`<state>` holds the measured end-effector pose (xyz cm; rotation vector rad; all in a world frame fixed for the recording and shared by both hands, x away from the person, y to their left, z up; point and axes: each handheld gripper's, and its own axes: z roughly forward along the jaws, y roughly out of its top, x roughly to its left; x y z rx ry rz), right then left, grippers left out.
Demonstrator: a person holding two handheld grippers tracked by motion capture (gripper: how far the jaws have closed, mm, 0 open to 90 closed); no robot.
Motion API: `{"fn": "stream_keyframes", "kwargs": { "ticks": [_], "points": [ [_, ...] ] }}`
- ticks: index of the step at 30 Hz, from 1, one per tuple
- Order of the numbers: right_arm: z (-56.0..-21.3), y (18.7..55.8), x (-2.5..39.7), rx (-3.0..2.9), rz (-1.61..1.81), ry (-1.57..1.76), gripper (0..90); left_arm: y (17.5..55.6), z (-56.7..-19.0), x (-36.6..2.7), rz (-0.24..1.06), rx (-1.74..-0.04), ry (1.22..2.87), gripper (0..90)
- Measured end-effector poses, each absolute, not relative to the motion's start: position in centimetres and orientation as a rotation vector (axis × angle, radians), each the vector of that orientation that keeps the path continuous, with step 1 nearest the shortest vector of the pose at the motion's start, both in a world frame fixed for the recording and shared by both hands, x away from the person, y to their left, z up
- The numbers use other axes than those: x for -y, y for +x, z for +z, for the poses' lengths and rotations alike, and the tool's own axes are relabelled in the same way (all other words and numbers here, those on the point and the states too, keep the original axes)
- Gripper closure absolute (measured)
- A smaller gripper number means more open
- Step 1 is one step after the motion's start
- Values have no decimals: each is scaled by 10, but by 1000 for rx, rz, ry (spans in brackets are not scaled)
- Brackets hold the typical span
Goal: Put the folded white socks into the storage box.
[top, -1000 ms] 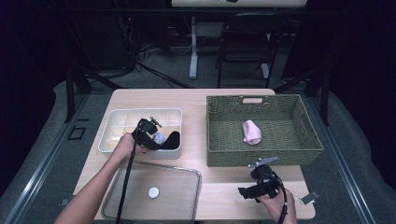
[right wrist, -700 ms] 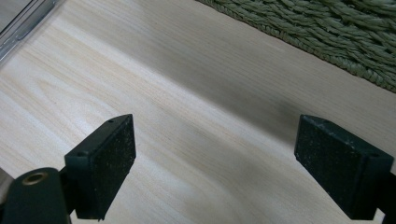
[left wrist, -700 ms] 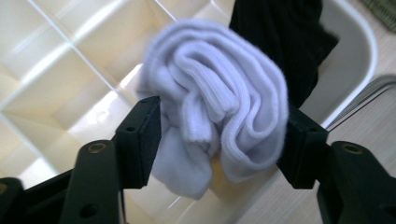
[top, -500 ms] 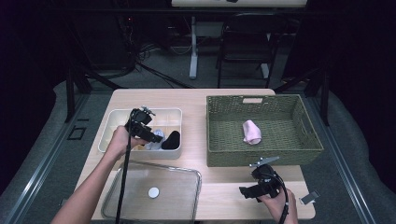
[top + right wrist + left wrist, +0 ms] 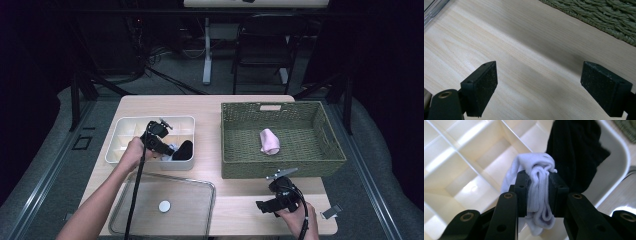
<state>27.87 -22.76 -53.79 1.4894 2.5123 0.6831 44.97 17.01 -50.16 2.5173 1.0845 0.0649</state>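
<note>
My left gripper is shut on a rolled white sock, holding it just above the cream divided bin. A black sock lies in the bin's right compartment beside it. From above, the left gripper hovers over the bin, with the black sock at its right end. A pink sock lies in the green woven basket. My right gripper stands open over bare tabletop near the basket's front wall; in the high view that gripper is at the front right.
A clear plastic lid with a round white knob lies at the table's front left. A small grey clip sits near the front right corner. Chairs and cables stand beyond the far edge.
My left gripper has moved along the bin and now holds the white sock lifted beside the black one. The right gripper has stayed in place.
</note>
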Motion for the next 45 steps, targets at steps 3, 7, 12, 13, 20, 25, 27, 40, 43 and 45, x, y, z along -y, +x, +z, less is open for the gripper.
{"fn": "stream_keyframes", "kwargs": {
  "ticks": [3, 7, 12, 13, 20, 25, 27, 40, 43, 45],
  "points": [
    [-538, 279, 227, -2514, 683, 1490, 135, 449, -504, -171, 67, -1092, 2505, 728],
    [-537, 278, 225, -2508, 705, 1485, 136, 448, -508, -169, 68, -1093, 2532, 734],
    [-536, 277, 225, -2510, 694, 1486, 136, 448, -511, -170, 53, -1088, 2540, 732],
    [-536, 277, 225, -2503, 698, 1487, 136, 448, -510, -171, 44, -1097, 2528, 725],
    [-534, 278, 230, -2505, 714, 1488, 138, 441, -495, -176, 153, -1077, 2483, 471],
    [-533, 278, 230, -2505, 729, 1495, 139, 437, -485, -186, 185, -1095, 2413, 336],
    [-532, 278, 230, -2505, 753, 1506, 139, 433, -481, -188, 178, -1073, 2393, 263],
    [-529, 278, 232, -2502, 787, 1495, 115, 386, -465, -183, 231, -964, 2345, 53],
    [-528, 278, 232, -2505, 790, 1497, 98, 375, -468, -181, 225, -945, 2349, 31],
    [-528, 278, 232, -2506, 793, 1495, 85, 369, -471, -179, 218, -938, 2355, 20]
  ]
}}
